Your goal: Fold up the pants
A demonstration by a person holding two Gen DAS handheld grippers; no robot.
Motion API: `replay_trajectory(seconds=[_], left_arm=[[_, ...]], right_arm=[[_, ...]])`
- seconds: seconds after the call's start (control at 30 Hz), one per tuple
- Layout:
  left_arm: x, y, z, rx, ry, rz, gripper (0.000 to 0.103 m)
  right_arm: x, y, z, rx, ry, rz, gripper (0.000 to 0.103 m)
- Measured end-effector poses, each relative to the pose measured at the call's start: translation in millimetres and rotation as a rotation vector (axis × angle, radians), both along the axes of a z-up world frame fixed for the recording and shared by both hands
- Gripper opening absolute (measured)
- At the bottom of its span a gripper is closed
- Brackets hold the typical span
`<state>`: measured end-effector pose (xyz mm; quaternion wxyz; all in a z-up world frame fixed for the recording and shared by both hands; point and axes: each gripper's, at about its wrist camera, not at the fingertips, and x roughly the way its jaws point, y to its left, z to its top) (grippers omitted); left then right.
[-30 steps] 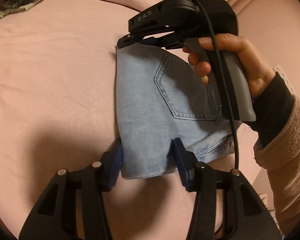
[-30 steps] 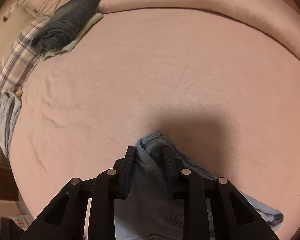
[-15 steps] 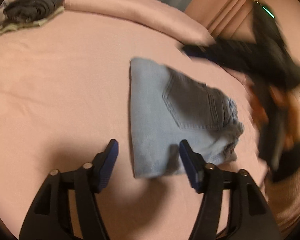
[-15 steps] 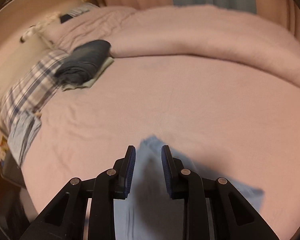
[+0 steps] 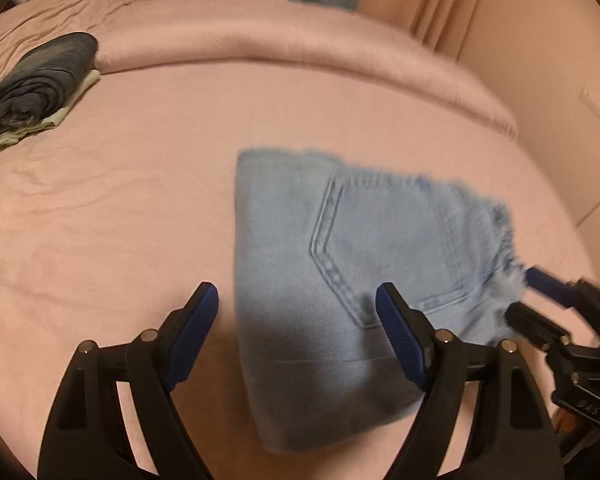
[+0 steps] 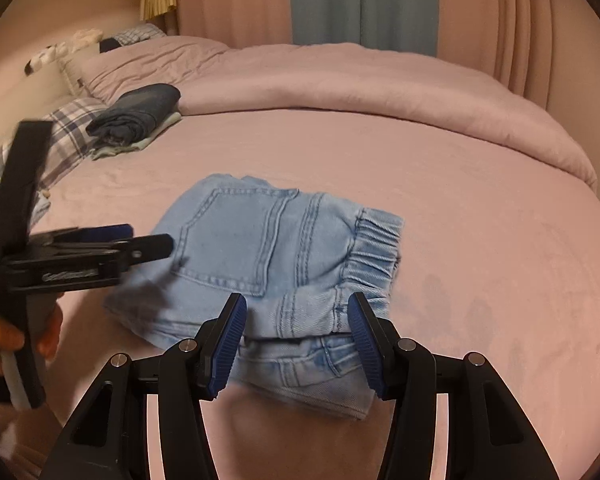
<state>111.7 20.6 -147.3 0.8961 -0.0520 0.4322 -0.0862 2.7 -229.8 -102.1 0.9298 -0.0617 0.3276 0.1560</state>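
The light blue denim pants (image 5: 340,280) lie folded into a compact bundle on the pink bed (image 5: 120,220), back pocket up. In the right wrist view the pants (image 6: 268,256) show an elastic waistband at the right. My left gripper (image 5: 296,312) is open and empty, hovering above the near edge of the bundle. My right gripper (image 6: 296,332) is open and empty, raised just in front of the bundle. The right gripper also shows at the right edge of the left wrist view (image 5: 548,300). The left gripper shows at the left of the right wrist view (image 6: 140,244).
A stack of dark folded clothes (image 6: 136,116) lies at the far left of the bed. A plaid pillow (image 6: 56,140) is beside it. A rolled pink duvet (image 6: 380,80) runs along the far side. Curtains (image 6: 360,0) hang behind the bed.
Both grippers have let go of the pants, opened and pulled back and up. The right gripper has swung away from the far corner to the waistband side. The folded bundle stays on the bed.
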Motion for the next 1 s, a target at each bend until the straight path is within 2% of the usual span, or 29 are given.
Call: replay_trajectory(seconds=[0.03, 0.1, 0.2, 0.27, 0.33, 0.43, 0.5, 0.63, 0.77, 0.87, 1.0], left_arm=[[5, -4, -9, 0.027, 0.031, -0.014, 0.079], [13, -5, -21, 0.019, 0.049, -0.023, 0.08], [19, -1, -19, 0.008, 0.067, -0.024, 0.08], [17, -3, -12, 0.038, 0.049, -0.032, 0.076], [10, -5, 0, 0.074, -0.003, -0.044, 0.076], [4, -2, 14, 0.066, -0.069, -0.058, 0.077], [9, 2, 23, 0.068, -0.097, -0.062, 0.078], [28, 8, 28, 0.095, -0.108, -0.04, 0.078], [44, 2, 29, 0.133, -0.128, -0.058, 0.077], [57, -8, 25, 0.167, -0.123, -0.084, 0.077], [78, -17, 6, 0.208, -0.064, -0.119, 0.079]], right_arm=[[2, 0, -5, -0.02, 0.005, -0.017, 0.053], [10, 3, -17, -0.055, 0.042, -0.038, 0.054], [19, 4, -25, -0.047, 0.062, -0.056, 0.055], [20, 2, -22, -0.029, 0.074, -0.063, 0.055], [17, -3, -19, -0.006, 0.088, -0.067, 0.055], [2, -18, -17, 0.081, 0.08, -0.067, 0.055], [-9, -24, -16, 0.105, 0.059, -0.066, 0.055], [-18, -19, -9, 0.132, 0.007, -0.034, 0.055], [-16, -12, -4, 0.146, -0.052, -0.043, 0.055], [-7, -10, -5, 0.149, -0.065, -0.044, 0.055], [4, 0, -20, 0.104, -0.029, -0.042, 0.055]])
